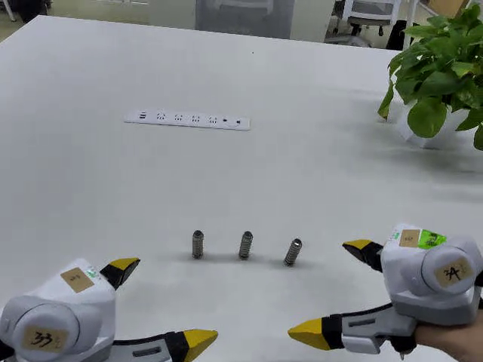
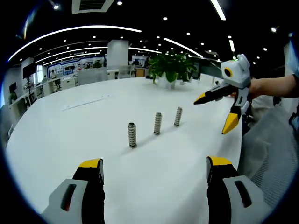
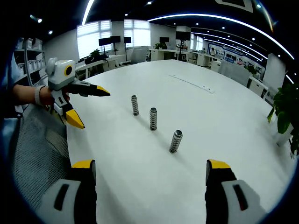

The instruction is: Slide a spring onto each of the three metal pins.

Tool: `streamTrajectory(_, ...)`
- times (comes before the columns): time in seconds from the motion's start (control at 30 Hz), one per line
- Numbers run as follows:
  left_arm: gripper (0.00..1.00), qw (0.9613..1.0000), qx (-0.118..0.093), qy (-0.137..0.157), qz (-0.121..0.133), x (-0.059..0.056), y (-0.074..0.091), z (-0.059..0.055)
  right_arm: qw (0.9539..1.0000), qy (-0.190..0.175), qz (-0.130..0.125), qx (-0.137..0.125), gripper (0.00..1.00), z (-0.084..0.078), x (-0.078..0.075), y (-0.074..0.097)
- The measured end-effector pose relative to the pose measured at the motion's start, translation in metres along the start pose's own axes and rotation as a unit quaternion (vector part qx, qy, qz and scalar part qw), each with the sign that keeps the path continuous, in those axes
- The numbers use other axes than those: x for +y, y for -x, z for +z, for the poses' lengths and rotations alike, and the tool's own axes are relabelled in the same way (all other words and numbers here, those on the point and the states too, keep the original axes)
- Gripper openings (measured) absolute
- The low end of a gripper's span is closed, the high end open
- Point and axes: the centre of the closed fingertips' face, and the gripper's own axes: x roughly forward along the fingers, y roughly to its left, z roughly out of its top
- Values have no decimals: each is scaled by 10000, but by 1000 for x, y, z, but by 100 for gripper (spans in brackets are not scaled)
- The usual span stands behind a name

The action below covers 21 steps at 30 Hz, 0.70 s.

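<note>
Three grey coiled metal springs (image 1: 245, 245), upright; left gripper (image 1: 173, 298) and right gripper (image 1: 318, 286) wide, empty; a stray brush could topple the leaning spring (image 1: 293, 252).

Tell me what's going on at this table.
A person holds the left gripper and right gripper open and empty over the near side of the table. Three springs stand in a row ahead of them, untouched; the rightmost spring leans. Any pins inside them are hidden.
</note>
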Motion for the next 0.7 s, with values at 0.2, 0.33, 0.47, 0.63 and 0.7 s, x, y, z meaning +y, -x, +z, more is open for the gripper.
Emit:
streamTrajectory(0.2, 93, 9998, 93, -138, -57, -5, -3, -3, 9995, -80, -124, -277, 99, 5, 9, 13)
streamTrajectory(0.33, 93, 9997, 124, -166, -92, -8, -3, -4, 9991, -160, -194, -337, 99, 3, 8, 19)
streamTrajectory(0.47, 93, 9998, 110, -145, -74, -7, -2, -4, 9988, -192, -259, -356, 99, 1, 9, 20)
streamTrajectory(0.63, 93, 9998, 105, -137, -61, -7, -2, -4, 9989, -175, -222, -382, 99, 1, 13, 18)
streamTrajectory(0.7, 93, 9999, 89, -119, -52, -6, -2, -3, 9989, -172, -227, -381, 99, 1, 14, 17)
